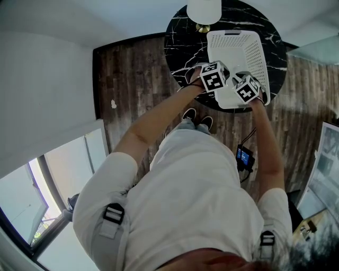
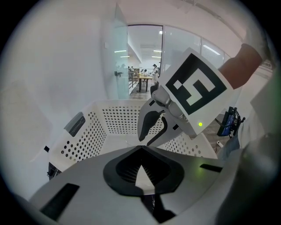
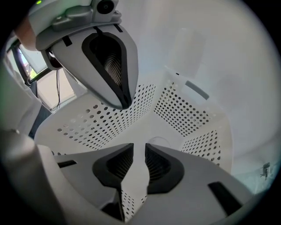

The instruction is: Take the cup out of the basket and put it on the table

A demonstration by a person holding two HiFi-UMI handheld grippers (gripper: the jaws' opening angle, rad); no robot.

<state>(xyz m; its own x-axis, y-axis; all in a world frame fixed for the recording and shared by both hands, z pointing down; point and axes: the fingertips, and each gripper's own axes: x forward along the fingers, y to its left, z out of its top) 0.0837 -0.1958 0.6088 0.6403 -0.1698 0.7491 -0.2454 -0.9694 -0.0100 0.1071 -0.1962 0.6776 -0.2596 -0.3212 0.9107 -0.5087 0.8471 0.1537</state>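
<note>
A white perforated basket (image 1: 262,53) stands on the round black marble table (image 1: 177,37). Both grippers hover over its near end. My left gripper (image 2: 140,148) is shut, its pad tips touching with nothing between them, pointing into the basket (image 2: 83,140). My right gripper (image 3: 139,147) has a narrow gap between its pads and holds nothing. Just past its tips a faint rounded rim, apparently the cup (image 3: 159,140), lies on the basket floor (image 3: 109,127). The left gripper (image 3: 118,88) hangs above it in the right gripper view. The head view shows only the marker cubes (image 1: 213,77), (image 1: 246,89).
A white lamp (image 1: 204,10) with a gold fitting stands at the table's far edge. Dark wooden floor (image 1: 132,79) surrounds the table. A small black device (image 1: 244,157) with cables lies on the floor by the person's right side. Bare marble shows left of the basket.
</note>
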